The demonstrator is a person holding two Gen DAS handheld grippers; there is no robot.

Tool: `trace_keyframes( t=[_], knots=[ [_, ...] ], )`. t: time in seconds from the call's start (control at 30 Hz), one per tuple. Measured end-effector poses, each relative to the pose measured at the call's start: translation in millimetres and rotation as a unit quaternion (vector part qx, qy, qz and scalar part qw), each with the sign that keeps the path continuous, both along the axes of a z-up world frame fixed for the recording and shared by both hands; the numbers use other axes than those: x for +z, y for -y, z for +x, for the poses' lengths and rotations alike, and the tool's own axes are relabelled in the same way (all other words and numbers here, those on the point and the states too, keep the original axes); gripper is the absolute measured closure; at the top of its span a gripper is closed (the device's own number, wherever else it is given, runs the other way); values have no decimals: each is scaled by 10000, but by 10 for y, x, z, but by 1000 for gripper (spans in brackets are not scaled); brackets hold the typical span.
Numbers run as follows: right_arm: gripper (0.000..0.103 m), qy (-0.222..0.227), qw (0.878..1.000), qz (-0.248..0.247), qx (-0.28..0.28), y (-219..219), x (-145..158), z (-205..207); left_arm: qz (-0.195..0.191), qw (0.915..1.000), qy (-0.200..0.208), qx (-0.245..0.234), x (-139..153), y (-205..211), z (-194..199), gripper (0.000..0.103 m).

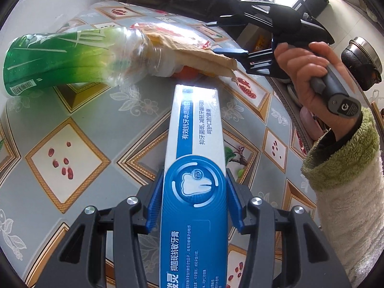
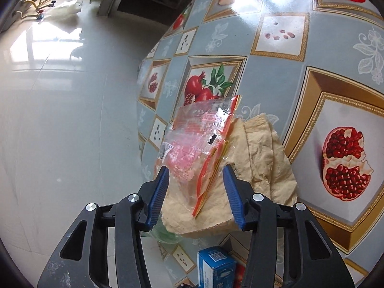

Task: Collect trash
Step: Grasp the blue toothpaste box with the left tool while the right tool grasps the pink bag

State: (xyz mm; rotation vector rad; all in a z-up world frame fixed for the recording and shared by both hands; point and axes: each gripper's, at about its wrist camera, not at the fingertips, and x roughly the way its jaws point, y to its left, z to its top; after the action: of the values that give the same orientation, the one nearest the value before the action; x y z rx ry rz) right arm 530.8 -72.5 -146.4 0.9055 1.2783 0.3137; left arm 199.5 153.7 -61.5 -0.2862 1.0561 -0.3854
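My left gripper (image 1: 194,176) is shut on a blue-and-white toothpaste box (image 1: 196,132), which points away over the patterned table (image 1: 115,120). Beyond it a green plastic bottle (image 1: 67,60) lies on its side with its neck against crumpled brown paper (image 1: 204,55). A hand (image 1: 302,72) brings my right gripper (image 1: 231,60) onto that paper's near end. In the right wrist view the right gripper (image 2: 195,170) has both blue pads against the brown paper (image 2: 261,153), and a clear red-and-orange plastic wrapper (image 2: 196,134) stands between them. The toothpaste box's end (image 2: 216,266) shows below.
The table's edge (image 2: 141,110) runs just left of the paper, with grey floor (image 2: 60,120) beyond. Cables and a white cloth (image 2: 62,7) lie by the far wall. A dark pot (image 1: 360,60) stands right of the table. A green-cuffed fleece sleeve (image 1: 348,168) fills the right side.
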Motion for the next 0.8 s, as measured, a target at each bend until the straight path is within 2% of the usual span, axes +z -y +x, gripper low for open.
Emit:
trace_keyframes(
  t=[0.2, 0.43, 0.5, 0.57, 0.67, 0.8],
  knots=[
    [54, -446, 9990, -32, 64, -48, -33, 133, -37, 10000, -9, -21, 1, -38, 17, 57],
    [58, -630, 9958, -560, 353, -223, -31, 283, -34, 10000, -3, -16, 5, -33, 12, 57],
    [71, -683, 9945, -683, 408, -242, -39, 300, -30, 10000, 2, -17, 6, -31, 16, 57],
    [90, -735, 9939, -699, 434, -232, -81, 285, -31, 10000, 10, -16, 6, -31, 22, 57],
    [101, -659, 9954, -578, 384, -185, -96, 254, -46, 10000, 11, -1, 7, -39, 29, 57],
    [103, -321, 9986, -252, 328, -105, 16, 168, -52, 10000, 13, 26, 8, -58, 34, 57]
  ],
)
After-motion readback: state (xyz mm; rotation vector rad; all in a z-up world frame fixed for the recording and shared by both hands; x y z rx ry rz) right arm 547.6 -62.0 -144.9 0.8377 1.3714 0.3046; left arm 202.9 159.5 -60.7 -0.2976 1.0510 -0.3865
